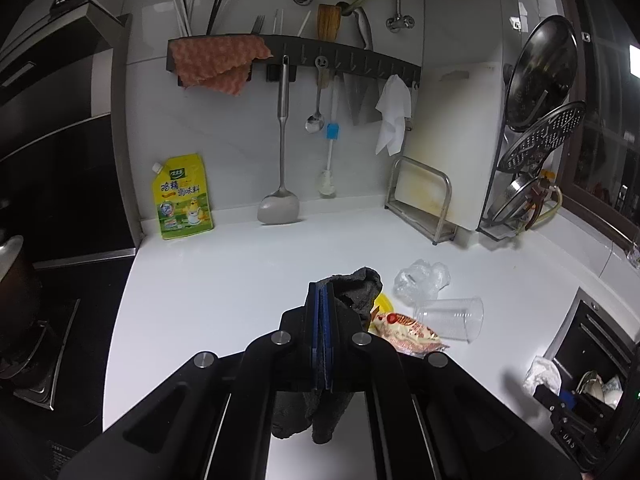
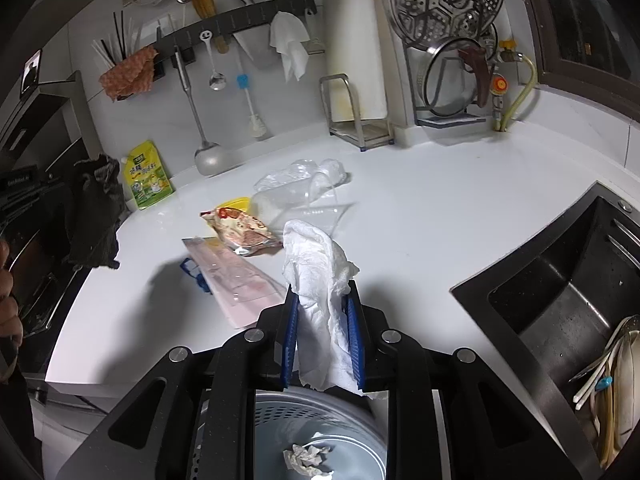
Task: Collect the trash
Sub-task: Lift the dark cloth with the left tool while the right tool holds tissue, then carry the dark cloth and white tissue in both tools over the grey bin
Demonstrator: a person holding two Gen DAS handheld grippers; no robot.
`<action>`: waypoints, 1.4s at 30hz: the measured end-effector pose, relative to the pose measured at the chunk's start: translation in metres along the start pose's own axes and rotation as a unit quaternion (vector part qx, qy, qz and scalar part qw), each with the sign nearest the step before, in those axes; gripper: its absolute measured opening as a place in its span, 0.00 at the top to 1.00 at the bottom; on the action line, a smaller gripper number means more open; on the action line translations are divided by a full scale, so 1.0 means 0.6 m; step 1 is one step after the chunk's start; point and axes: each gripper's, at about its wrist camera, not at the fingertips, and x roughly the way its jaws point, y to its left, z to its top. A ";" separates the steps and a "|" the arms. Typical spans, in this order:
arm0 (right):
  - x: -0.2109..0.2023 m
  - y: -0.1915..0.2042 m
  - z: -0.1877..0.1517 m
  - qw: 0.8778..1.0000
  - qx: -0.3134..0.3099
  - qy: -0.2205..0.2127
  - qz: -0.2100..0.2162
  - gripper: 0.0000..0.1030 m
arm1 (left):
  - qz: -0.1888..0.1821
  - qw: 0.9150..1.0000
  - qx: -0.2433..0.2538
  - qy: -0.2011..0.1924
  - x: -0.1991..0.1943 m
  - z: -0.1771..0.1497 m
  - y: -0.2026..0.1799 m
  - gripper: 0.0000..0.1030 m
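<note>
White kitchen bench (image 2: 420, 216) runs from stove to dark sink (image 2: 560, 292). Below its front edge sits a bin (image 2: 320, 432), one crumpled tissue already inside. Directly above it, the right gripper (image 2: 322, 308) has its jaws clamped on a white paper towel (image 2: 316, 264), apparently ready to drop. The left gripper (image 1: 325, 304), jaws pinched tight on a dark rag (image 1: 360, 290), hovers clear. A clear cup (image 1: 452, 318), plastic bag (image 1: 420, 284) and snack wrapper (image 1: 408, 330) remain.

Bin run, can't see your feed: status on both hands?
Left gripper shut on dark rag. Right gripper shut on white tissue, above bin. Cup, wrappers, plastic bag on counter. Nothing blocking.
</note>
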 end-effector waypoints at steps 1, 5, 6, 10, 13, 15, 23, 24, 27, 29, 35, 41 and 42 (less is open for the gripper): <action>-0.003 0.005 -0.001 1.000 -0.002 -0.001 0.000 0.79 | 0.000 1.000 0.000 0.001 -0.005 -0.004 0.004 0.97; -0.015 0.021 -0.006 1.000 -0.005 -0.002 0.002 0.79 | -0.003 1.000 -0.002 0.003 -0.024 -0.019 0.015 0.97; -0.018 0.025 -0.007 1.000 -0.005 -0.003 0.002 0.79 | -0.003 1.000 -0.002 0.003 -0.029 -0.023 0.017 0.97; -0.032 0.040 -0.016 1.000 -0.006 -0.005 0.005 0.79 | -0.011 1.000 -0.005 0.006 -0.049 -0.039 0.023 0.97; -0.044 0.048 -0.024 1.000 -0.007 -0.007 0.005 0.79 | -0.017 1.000 -0.004 0.008 -0.063 -0.052 0.023 0.97; -0.054 0.052 -0.029 1.000 -0.007 -0.009 0.006 0.79 | -0.020 1.000 -0.003 0.009 -0.071 -0.058 0.022 0.97; -0.086 0.063 -0.051 1.000 -0.005 -0.011 0.005 0.79 | -0.037 0.999 0.002 0.013 -0.105 -0.087 0.009 0.97; -0.089 0.065 -0.054 1.000 -0.006 -0.011 0.005 0.79 | -0.040 0.999 0.004 0.015 -0.109 -0.092 0.006 0.97; -0.102 0.069 -0.063 1.000 -0.005 -0.012 0.006 0.79 | -0.046 0.999 0.009 0.019 -0.122 -0.105 -0.003 0.97; -0.111 0.072 -0.070 1.000 -0.004 -0.013 0.007 0.79 | -0.050 0.998 0.012 0.022 -0.131 -0.114 -0.009 0.97; -0.141 0.077 -0.092 1.000 -0.003 -0.019 0.008 0.79 | -0.066 0.997 0.022 0.028 -0.160 -0.143 -0.031 0.97; -0.167 0.075 -0.118 1.000 0.000 -0.018 0.007 0.79 | -0.087 0.995 0.030 0.037 -0.184 -0.170 -0.059 0.97; -0.171 0.075 -0.123 1.000 -0.001 -0.017 0.005 0.79 | -0.090 0.995 0.031 0.038 -0.187 -0.174 -0.063 0.97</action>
